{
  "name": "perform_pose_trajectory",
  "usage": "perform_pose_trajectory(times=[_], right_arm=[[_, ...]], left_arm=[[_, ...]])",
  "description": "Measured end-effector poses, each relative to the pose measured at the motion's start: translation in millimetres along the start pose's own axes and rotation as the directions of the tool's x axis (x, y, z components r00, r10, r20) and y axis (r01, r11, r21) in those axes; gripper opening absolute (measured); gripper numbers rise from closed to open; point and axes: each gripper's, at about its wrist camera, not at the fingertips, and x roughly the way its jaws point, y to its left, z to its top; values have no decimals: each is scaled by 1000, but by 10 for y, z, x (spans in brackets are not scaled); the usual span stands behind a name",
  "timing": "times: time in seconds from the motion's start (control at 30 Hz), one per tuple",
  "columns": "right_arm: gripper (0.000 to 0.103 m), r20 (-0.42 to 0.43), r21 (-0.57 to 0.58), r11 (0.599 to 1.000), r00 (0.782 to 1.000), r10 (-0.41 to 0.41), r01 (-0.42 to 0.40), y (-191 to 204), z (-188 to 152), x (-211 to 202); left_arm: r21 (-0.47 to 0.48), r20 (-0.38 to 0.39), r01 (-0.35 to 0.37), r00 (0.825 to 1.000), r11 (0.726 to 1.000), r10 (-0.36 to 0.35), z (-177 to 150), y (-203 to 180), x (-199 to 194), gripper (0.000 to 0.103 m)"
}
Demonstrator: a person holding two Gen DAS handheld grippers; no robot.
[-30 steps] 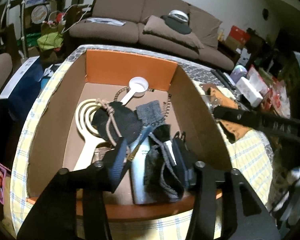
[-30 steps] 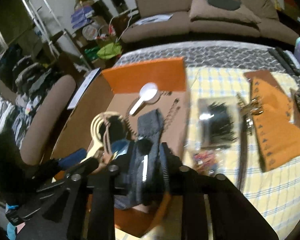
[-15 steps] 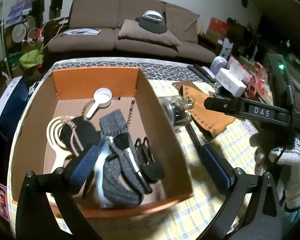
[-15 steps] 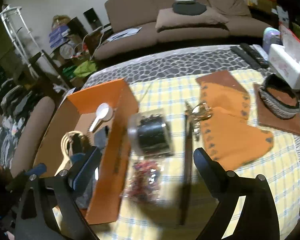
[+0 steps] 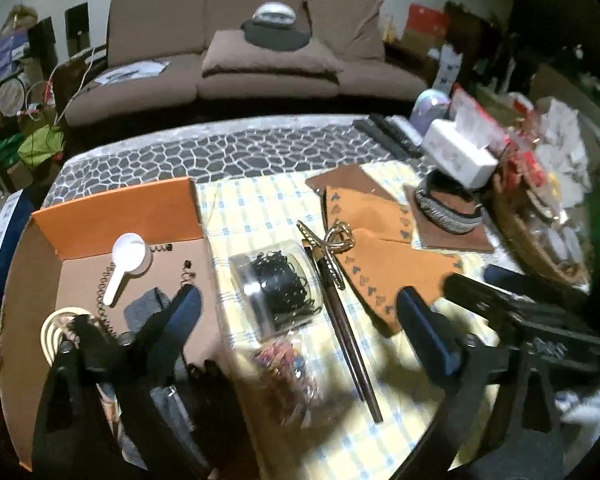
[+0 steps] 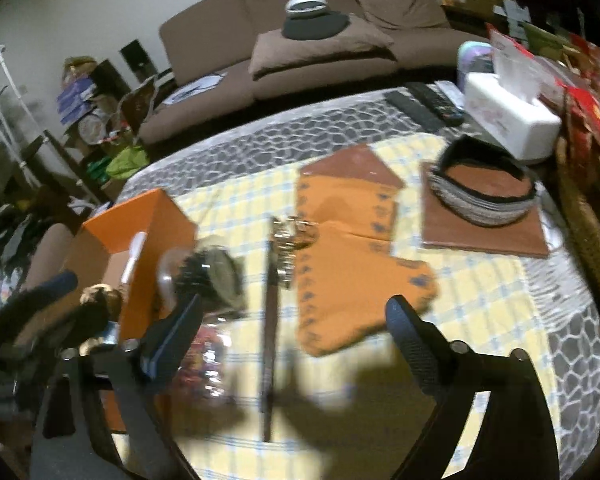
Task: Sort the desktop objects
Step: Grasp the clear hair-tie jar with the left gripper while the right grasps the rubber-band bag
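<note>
The box (image 5: 112,216), cardboard with an orange end wall, sits at the left of the checked cloth (image 5: 260,208); inside it lie a white scoop (image 5: 126,262), a thin spring (image 5: 104,292), a grey sock (image 5: 146,310) and a cream ringed tool (image 5: 54,330), the last partly hidden behind the gripper; just right of the box wall lies a clear jar (image 5: 278,288) on its side, full of black clips; in front of the jar is a clear bag (image 5: 284,364) of coloured bits, too blurred to name; a dark belt (image 5: 340,312) runs down the cloth beside the jar, its gold buckle (image 5: 336,240) resting on the edge of an orange felt piece (image 5: 384,264); beyond the felt a round woven basket (image 6: 484,192) stands on a brown mat (image 6: 484,232), with a white tissue box (image 6: 508,116) behind it.

The left gripper (image 5: 296,324) has its jaws spread wide and holds nothing; one finger is over the box, the other over the felt; the right gripper (image 6: 292,324) is likewise wide apart and empty, above the belt and felt; a brown sofa (image 5: 236,60) stands behind the table.
</note>
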Motion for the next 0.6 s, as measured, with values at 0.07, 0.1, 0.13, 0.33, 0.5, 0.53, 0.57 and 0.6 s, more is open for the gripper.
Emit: perform_pose_trajectory(times=[0.07, 0.1, 0.13, 0.33, 0.5, 0.53, 0.57, 0.6], right_arm=[[82, -7, 19, 1000, 1000, -3, 3, -123, -7, -10], [79, -9, 31, 999, 1000, -3, 3, -180, -11, -17], [78, -10, 43, 999, 1000, -1, 1, -224, -18, -33], [78, 4, 56, 998, 1000, 14, -14, -348, -14, -123], [77, -3, 47, 999, 1000, 21, -21, -359, -29, -123], [77, -5, 43, 999, 1000, 20, -19, -353, -30, -113], [77, -8, 40, 999, 1000, 19, -19, -351, -37, -106], [77, -11, 38, 999, 1000, 21, -21, -352, -44, -95]], left_arm=[[7, -34, -40, 999, 999, 40, 60, -62, 175, 76], [19, -52, -59, 997, 998, 60, 84, -107, 263, 74], [29, -60, -66, 996, 997, 68, 91, -140, 313, 70], [76, -111, -129, 984, 989, 136, 147, -331, 621, 67], [79, -151, -171, 972, 982, 181, 186, -342, 866, 67], [90, -144, -186, 970, 978, 197, 188, -347, 882, 67], [102, -142, -203, 966, 974, 216, 198, -358, 907, 67], [108, -140, -220, 962, 969, 234, 210, -365, 932, 67]])
